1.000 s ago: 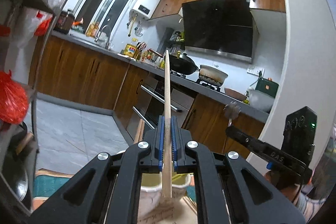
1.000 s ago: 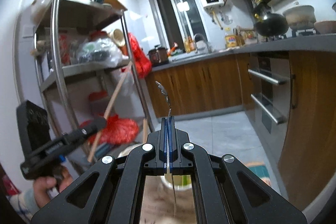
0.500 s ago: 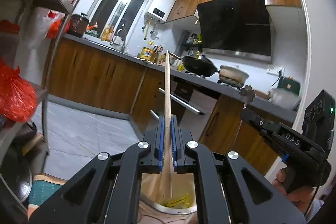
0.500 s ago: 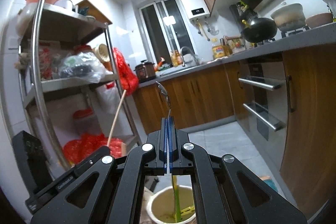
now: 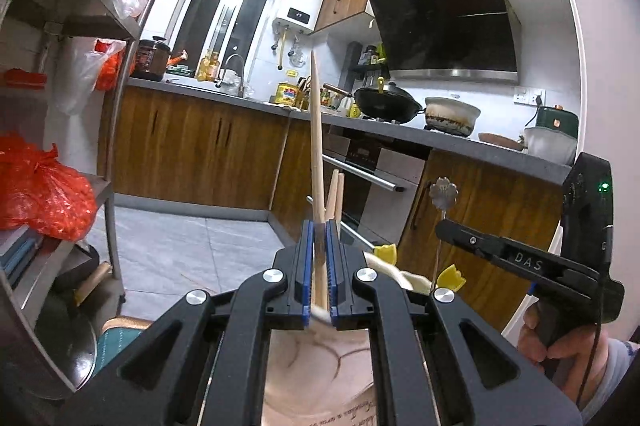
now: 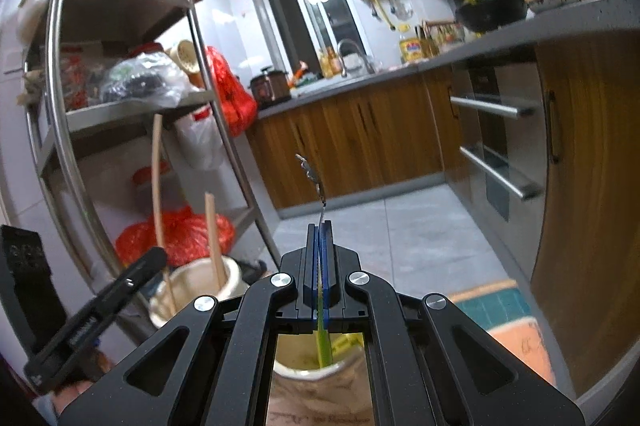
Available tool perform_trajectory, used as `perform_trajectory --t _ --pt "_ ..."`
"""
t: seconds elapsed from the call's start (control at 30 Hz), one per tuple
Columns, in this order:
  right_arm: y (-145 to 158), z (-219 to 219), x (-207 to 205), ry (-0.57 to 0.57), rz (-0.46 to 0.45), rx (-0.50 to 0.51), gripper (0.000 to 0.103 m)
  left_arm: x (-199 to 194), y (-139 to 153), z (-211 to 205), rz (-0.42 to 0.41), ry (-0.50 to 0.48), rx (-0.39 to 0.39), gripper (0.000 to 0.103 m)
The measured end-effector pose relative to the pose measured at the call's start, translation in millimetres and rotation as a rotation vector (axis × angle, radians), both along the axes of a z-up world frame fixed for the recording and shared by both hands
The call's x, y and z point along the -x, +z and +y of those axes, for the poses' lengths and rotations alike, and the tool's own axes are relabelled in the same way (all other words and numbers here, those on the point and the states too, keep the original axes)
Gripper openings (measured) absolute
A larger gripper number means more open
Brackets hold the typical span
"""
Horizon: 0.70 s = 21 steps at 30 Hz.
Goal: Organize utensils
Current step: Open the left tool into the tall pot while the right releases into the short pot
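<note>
The right gripper (image 6: 319, 246) is clamped on a thin metal utensil (image 6: 316, 182) that stands up toward 12 o'clock, its green lower end over a cream jar (image 6: 308, 372) at 6 o'clock. At 8 o'clock the left gripper (image 6: 154, 260) grips a chopstick (image 6: 157, 178) above a second jar (image 6: 196, 290) holding another stick (image 6: 214, 238)

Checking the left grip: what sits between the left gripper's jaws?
A wooden chopstick, clamped upright between the left gripper's jaws, seen in the left wrist view. Its lower end reaches toward the cup below.
</note>
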State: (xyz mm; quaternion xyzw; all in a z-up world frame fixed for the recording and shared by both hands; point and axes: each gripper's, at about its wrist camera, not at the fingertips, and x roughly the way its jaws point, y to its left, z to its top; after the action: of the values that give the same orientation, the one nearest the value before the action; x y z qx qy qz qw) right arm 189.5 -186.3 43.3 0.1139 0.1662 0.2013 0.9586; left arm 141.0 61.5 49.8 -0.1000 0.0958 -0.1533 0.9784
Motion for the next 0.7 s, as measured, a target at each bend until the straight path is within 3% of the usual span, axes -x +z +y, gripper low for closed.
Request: perform_trajectory --t 0.2,0.57,0.7 --pt "-11.5 6.2 -2.7 -0.004 0.058 0.027 0.002 5.6 -0.9 -5.2 -0.023 -0.005 -0.047 0.006" --pt "-11.6 15.4 -3.4 -0.010 0.079 0.075 0.003 11.3 -1.2 -1.0 -0.043 0.016 -0.036 0.007" --pt "-6.8 12.4 0.2 -0.021 0.073 0.068 0.015 12.3 0.0 -2.7 -0.043 0.014 -0.046 0.007"
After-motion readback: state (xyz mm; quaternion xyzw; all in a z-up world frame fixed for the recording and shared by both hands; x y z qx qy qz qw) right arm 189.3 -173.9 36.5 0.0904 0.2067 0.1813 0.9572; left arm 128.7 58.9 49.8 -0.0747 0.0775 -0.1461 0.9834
